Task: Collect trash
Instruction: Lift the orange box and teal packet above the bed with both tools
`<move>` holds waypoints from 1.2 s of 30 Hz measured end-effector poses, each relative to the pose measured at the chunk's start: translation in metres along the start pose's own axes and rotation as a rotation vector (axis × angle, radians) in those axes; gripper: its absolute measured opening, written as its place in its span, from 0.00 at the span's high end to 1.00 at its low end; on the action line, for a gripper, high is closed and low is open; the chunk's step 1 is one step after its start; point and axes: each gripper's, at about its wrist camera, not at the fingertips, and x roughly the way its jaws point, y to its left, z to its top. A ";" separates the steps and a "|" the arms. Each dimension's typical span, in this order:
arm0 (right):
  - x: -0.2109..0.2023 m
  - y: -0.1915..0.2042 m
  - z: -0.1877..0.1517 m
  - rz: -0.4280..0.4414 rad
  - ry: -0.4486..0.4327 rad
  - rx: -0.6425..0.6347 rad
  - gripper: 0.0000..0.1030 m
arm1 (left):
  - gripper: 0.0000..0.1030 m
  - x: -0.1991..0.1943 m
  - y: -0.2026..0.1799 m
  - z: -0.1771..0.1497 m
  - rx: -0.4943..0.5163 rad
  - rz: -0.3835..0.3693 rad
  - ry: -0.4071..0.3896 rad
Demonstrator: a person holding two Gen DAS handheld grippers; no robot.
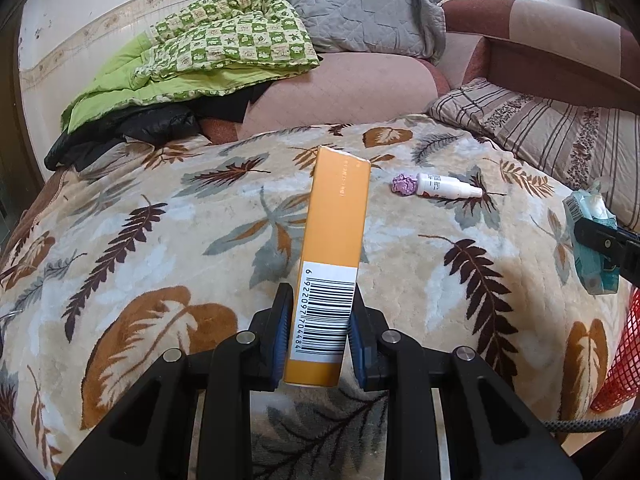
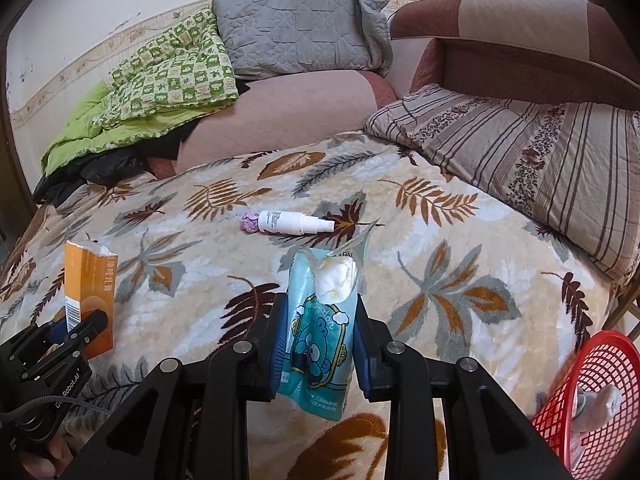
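Left wrist view. The left gripper (image 1: 320, 332) was clamped on the near end of an orange box (image 1: 334, 256), its blue pads pressed against both sides at the barcode; the box pointed away from the camera, lifted above the leaf-patterned blanket (image 1: 160, 240). Farther off and to the right, a white spray bottle (image 1: 446, 186) lay on its side on the blanket with a crumpled purple wrapper (image 1: 404, 184) touching its base. At the right edge the right gripper (image 1: 596, 240) held a teal tissue pack (image 1: 588, 240), and part of a red basket (image 1: 624, 360) showed below it.

Right wrist view. The right gripper (image 2: 318, 344) was closed on the teal tissue pack (image 2: 320, 336), white tissue bulging from its torn top, held clear of the blanket (image 2: 440, 300). At the left, the left gripper (image 2: 80, 332) gripped the orange box (image 2: 90, 300), whose top was torn open. The bottle (image 2: 294, 222) and wrapper (image 2: 251, 223) lay together mid-blanket, well apart from both grippers. The red basket (image 2: 592, 392) stood at the near right, with something pale and greyish inside it; what it was could not be told.

Progress, as a judgement. Two pieces of trash were in hand but not yet dropped in the basket; the bottle and wrapper remained to be collected. The task appeared roughly at its midpoint.
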 end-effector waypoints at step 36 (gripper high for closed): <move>-0.001 0.005 0.001 0.007 0.001 -0.012 0.70 | 0.76 -0.001 0.000 0.000 -0.001 -0.008 -0.003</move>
